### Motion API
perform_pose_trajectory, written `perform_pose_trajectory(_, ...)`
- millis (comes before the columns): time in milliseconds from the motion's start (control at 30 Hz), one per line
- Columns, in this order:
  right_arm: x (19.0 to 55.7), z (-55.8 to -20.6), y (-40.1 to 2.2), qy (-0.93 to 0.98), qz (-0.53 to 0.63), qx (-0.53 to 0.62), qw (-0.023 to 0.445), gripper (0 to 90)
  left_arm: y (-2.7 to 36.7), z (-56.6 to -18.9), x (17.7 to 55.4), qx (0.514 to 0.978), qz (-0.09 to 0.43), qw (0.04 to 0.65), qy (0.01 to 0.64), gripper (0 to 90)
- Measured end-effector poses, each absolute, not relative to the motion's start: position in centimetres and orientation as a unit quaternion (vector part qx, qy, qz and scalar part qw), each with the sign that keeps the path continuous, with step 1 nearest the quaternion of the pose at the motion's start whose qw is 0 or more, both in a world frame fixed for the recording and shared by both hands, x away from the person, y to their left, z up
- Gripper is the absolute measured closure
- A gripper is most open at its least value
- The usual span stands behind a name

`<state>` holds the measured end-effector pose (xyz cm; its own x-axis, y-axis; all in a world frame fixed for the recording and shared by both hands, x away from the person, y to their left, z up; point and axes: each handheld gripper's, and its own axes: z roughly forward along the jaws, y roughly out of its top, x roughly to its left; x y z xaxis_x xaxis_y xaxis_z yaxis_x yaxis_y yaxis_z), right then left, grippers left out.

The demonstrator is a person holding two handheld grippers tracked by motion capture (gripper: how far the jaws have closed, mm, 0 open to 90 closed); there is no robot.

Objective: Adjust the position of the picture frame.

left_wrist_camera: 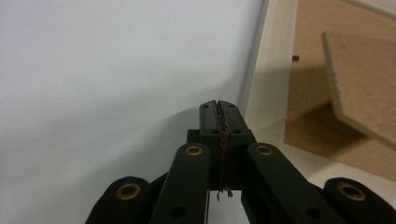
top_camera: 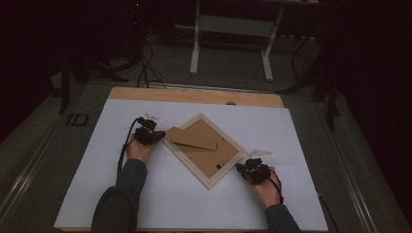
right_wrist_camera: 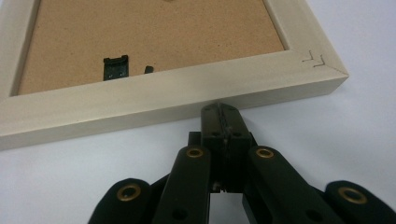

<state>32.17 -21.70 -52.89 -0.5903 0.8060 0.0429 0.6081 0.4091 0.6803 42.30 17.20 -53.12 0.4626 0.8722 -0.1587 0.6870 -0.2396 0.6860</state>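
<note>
Both my grippers, left and right, are closed and empty; I push the pale wooden picture frame gently from both corners.

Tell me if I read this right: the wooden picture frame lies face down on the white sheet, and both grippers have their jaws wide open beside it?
Not quite. The picture frame does lie face down on the white sheet, but the jaws are shut. The left gripper and right gripper views each show them pressed together, empty.
</note>
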Motion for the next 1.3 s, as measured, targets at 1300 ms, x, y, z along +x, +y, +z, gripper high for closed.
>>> perform_pose_trajectory(1300,32.6,-52.9,-21.7,0.823,0.335,0.435,0.144,89.7,17.1,-53.5,40.1,0.783,0.129,0.36,0.49,90.0)
